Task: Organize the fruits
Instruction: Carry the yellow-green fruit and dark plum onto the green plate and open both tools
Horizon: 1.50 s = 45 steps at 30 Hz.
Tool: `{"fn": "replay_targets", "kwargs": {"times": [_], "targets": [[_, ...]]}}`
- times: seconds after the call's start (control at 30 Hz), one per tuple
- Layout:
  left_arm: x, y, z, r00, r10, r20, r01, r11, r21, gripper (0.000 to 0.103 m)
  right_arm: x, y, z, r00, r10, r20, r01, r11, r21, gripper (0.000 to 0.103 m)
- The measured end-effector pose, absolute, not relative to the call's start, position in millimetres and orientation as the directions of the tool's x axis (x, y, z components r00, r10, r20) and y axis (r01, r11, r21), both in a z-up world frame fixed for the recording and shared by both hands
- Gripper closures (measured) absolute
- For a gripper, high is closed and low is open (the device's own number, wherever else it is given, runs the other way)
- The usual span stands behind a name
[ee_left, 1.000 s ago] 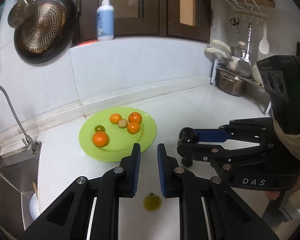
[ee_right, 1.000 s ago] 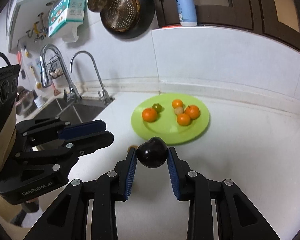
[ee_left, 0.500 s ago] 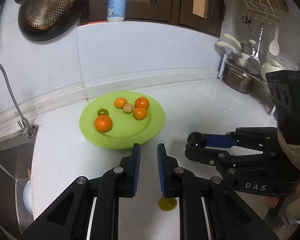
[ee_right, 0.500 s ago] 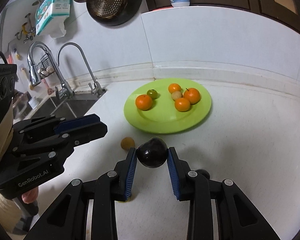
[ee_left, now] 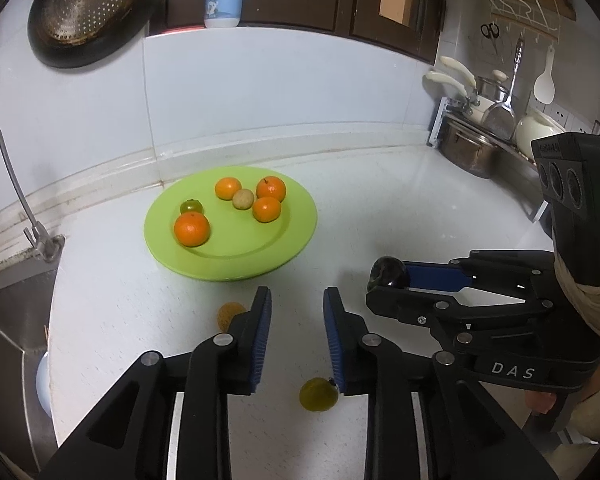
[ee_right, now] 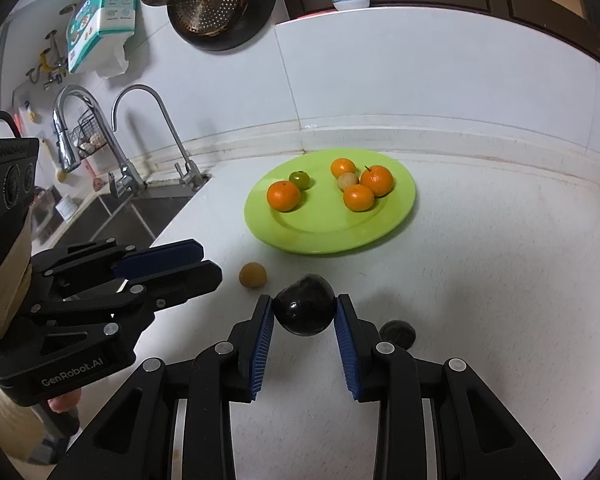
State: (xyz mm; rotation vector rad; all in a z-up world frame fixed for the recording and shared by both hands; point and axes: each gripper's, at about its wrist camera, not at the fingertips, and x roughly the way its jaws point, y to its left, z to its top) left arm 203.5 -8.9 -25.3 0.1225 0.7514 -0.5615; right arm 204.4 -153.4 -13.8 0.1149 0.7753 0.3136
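A lime-green plate [ee_left: 292, 236] [ee_right: 320, 232] on the white counter holds several small oranges, a green fruit and a beige one. My right gripper [ee_right: 304, 302] is shut on a dark glossy fruit [ee_right: 305, 310], held just above the counter in front of the plate; the same fruit [ee_left: 388, 272] shows in the left wrist view. My left gripper [ee_left: 297, 294] hangs over the counter near the plate's front rim, its jaws opening with nothing between the pads. A brownish-yellow fruit [ee_left: 228, 314] [ee_right: 252, 275] lies left of its left finger. A yellow-green fruit [ee_left: 318, 394] lies under its fingers.
A sink [ee_right: 112, 216] with two taps is at the left, its edge close to my left gripper [ee_right: 210, 262]. A small dark round thing [ee_right: 398, 334] lies on the counter beside my right finger. Pots and utensils [ee_left: 476, 148] crowd the far right corner.
My left gripper's jaws have parted a little and the hand has sunk toward the counter, bringing the brownish-yellow fruit into its view. My right gripper keeps its hold on the dark fruit.
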Motion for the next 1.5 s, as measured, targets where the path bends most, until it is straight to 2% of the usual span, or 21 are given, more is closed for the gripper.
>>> {"fn": "replay_targets", "kwargs": {"times": [0.2, 0.93, 1.5], "targets": [[200, -11, -31, 0.579, -0.437, -0.688, 0.530, 0.843, -0.089, 0.065, 203, -155, -19, 0.656, 0.322, -0.683, -0.232, 0.947, 0.223, 0.071], [183, -14, -72, 0.457, -0.446, -0.770, 0.543, 0.825, -0.156, 0.064, 188, -155, -46, 0.581, 0.322, -0.748, -0.228, 0.946, 0.231, 0.071], [188, -17, -91, 0.429, -0.422, -0.798, 0.545, 0.826, -0.144, 0.064, 185, -154, -61, 0.540, 0.321, -0.778, -0.206, 0.947, 0.247, 0.071]]}}
